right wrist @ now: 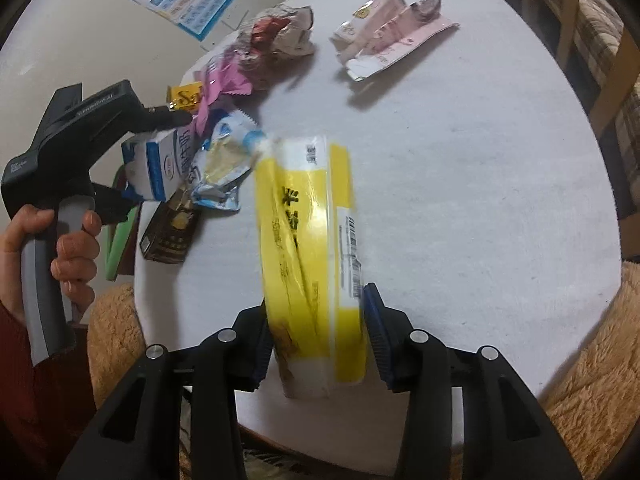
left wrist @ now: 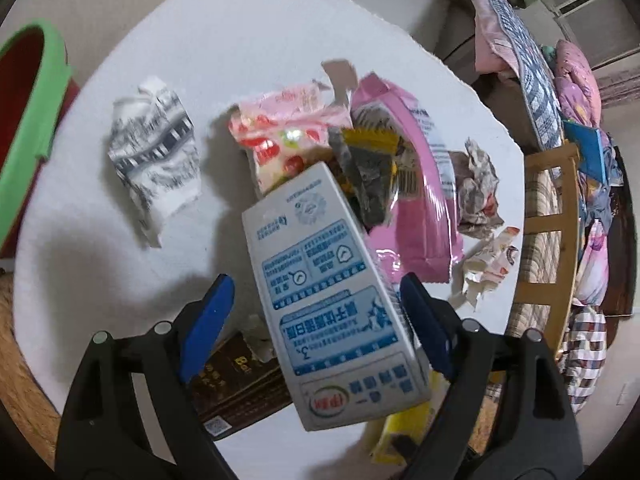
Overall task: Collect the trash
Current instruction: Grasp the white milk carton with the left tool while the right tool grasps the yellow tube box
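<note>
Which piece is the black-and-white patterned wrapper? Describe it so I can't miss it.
On the round white table, look toward the green bin. The black-and-white wrapper lies alone there, apart from the pile around the pink bag, the only piece without colour.

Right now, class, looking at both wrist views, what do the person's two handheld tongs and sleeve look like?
Both tongs, the left tongs and the right tongs, have matte black plastic arms with round silver bolt heads and ribbed blue pads on the fingers. Seen from the right wrist, the left tool has a black body with small white lettering and a grey handle. The sleeve is dark red.
</note>
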The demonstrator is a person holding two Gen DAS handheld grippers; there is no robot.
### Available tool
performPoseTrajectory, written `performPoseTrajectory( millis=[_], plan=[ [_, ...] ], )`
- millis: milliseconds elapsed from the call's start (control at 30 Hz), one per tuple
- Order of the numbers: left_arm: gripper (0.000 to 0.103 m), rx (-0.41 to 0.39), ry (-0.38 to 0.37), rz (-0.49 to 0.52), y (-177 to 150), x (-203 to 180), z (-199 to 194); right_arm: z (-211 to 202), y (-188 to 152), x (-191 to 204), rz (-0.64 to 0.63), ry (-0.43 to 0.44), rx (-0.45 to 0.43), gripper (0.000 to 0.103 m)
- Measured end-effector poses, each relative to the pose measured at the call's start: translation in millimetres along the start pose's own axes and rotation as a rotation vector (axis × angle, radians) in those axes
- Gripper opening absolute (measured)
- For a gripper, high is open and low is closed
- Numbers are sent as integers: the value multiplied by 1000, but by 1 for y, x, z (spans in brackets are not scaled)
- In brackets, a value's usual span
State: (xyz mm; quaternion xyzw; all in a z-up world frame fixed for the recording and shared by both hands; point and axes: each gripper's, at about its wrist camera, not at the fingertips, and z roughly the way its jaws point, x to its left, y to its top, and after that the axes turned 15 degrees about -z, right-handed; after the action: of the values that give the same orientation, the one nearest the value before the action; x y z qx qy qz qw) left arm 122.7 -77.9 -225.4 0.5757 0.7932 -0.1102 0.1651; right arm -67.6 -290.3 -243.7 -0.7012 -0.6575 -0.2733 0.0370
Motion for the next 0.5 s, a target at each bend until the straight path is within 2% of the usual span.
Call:
performPoseTrajectory(
  millis=[67, 100, 133, 233, 400, 500],
  plan=[
    [69, -24, -16, 3, -3, 1, -5, 2, 6, 0, -11, -22, -9, 53],
    [65, -35, -25, 14, -5, -1, -9, 0, 7, 2, -22, -38, -18, 59],
    [63, -45, -22, 25, -6, -2, -12, -1, 7, 4, -32, -52, -24, 60],
    [61, -99, -30, 90, -11, -9, -27, -6, 8, 14, -80, -118, -43, 66],
    [60, -219, -12, 226, -27, -22, -57, -11, 16, 35, -181, -267, -76, 67],
    [60, -285, -6, 278, -41, -23, -74, -8, 16, 39, -221, -304, -81, 68]
  ],
)
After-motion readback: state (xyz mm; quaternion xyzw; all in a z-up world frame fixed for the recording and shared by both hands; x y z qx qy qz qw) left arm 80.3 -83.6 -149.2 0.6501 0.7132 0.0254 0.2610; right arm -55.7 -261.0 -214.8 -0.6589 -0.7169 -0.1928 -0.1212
